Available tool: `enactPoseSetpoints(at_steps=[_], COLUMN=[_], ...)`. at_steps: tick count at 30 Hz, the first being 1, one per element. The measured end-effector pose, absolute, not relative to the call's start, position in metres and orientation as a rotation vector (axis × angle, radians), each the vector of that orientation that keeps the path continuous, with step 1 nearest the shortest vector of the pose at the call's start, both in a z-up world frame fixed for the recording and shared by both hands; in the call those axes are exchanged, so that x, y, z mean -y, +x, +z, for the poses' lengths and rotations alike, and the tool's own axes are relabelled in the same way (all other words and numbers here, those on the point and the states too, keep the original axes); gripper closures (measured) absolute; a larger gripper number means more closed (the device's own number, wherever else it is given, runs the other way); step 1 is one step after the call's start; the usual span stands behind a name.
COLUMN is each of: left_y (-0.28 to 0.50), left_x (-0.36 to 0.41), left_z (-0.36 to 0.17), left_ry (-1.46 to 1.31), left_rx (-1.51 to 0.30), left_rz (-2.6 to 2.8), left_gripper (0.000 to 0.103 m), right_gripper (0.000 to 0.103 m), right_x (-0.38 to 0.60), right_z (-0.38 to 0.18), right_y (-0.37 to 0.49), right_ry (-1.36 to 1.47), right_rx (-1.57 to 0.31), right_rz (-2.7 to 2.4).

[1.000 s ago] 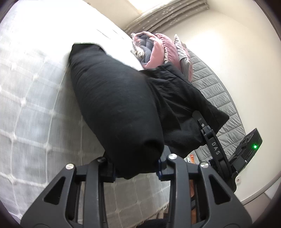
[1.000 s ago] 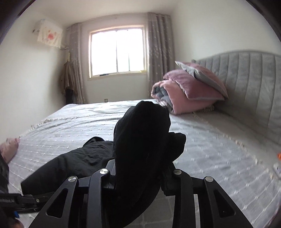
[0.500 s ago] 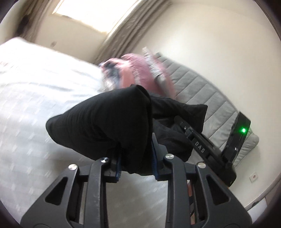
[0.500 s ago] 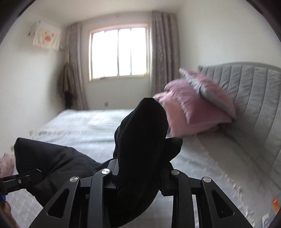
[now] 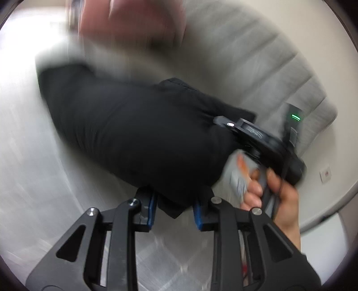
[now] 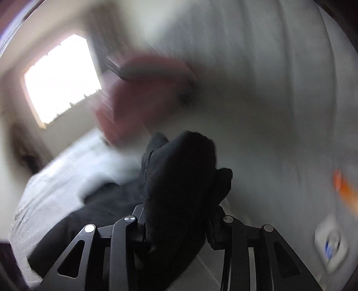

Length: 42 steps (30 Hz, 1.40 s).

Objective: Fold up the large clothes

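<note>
**Black garment swung up and across toward the headboard**

Black garment bunched thick, lifted off the bedspread and pinched at two places. Left gripper clamped on one fold, blue pads pressed into the cloth on both sides. Right gripper clamped on another bunch, fabric standing up between its fingers and trailing down to the left.

Compared with a second ago: then steady over the quilted bed, garment hanging low; now both views streaked with motion, tilted hard, and turned toward the grey headboard and the pink bedding pile. Right hand and the right tool's body now close beside the left gripper, where earlier farther off.

Likely meaning: a swing or flip in mid-course, bringing the two held edges together to lay one half over the other. Fold not yet set down; nothing flat or aligned so far. Window and wall socket only smeared background.
</note>
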<state>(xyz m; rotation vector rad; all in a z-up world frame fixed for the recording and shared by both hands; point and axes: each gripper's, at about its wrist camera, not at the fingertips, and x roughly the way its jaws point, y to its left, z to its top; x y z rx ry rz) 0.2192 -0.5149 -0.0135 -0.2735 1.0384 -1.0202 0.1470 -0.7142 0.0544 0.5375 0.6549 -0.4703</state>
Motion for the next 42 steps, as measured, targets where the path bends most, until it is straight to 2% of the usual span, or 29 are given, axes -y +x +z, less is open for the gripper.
enactPoseSetpoints(at_steps=[1,4,8,11,18,20,22,24,29,31,33,38,40,42], left_y=[0.202,0.169,0.177,0.177,0.159,0.150,0.132,0.116,0.080,0.073,0.068,0.044,0.033,0.029], left_x=[0.520,0.520,0.487,0.459,0.397,0.388,0.384,0.386,0.360,0.343,0.332,0.314,0.309,0.304], left_z=[-0.022,-0.026,-0.028,-0.025,-0.007,0.003,0.019,0.036,0.073,0.083,0.089,0.111,0.119,0.125], left_ry=[-0.192,-0.035,-0.102,-0.120,-0.101,-0.094,-0.064,-0.023,0.082,0.074,0.073,0.091,0.141,0.157], left_rx=[-1.015,-0.931,-1.026,-1.035,-1.022,-1.017,-0.982,-0.934,-0.811,-0.785,-0.773,-0.713,-0.677,-0.653], left_rz=[-0.996,-0.955,-0.939,-0.943,-0.832,-0.804,-0.794,-0.795,-0.730,-0.712,-0.689,-0.658,-0.636,-0.620], left_gripper=[0.071,0.065,0.068,0.068,0.068,0.066,0.056,0.042,0.023,0.022,0.016,0.015,0.014,0.010], right_gripper=[0.057,0.041,0.039,0.035,0.034,0.034,0.030,0.027,0.024,0.019,0.018,0.014,0.009,0.008], right_x=[0.736,0.757,0.763,0.767,0.742,0.716,0.677,0.631,0.545,0.516,0.493,0.437,0.413,0.395], right_z=[0.015,-0.017,-0.010,-0.005,0.037,0.051,0.058,0.064,0.095,0.116,0.134,0.167,0.187,0.203], right_y=[0.134,0.095,0.083,0.067,0.041,0.022,0.000,-0.015,-0.048,-0.065,-0.075,-0.100,-0.110,-0.115], right_ry=[0.649,0.796,0.845,0.904,0.789,0.800,0.892,0.913,0.831,0.808,0.763,0.806,0.737,0.674], right_rx=[-0.725,-0.629,-0.628,-0.613,-0.636,-0.580,-0.496,-0.483,-0.423,-0.395,-0.391,-0.368,-0.337,-0.303], right_rz=[-0.465,-0.400,-0.384,-0.409,-0.613,-0.594,-0.457,-0.376,-0.386,-0.402,-0.456,-0.413,-0.422,-0.453])
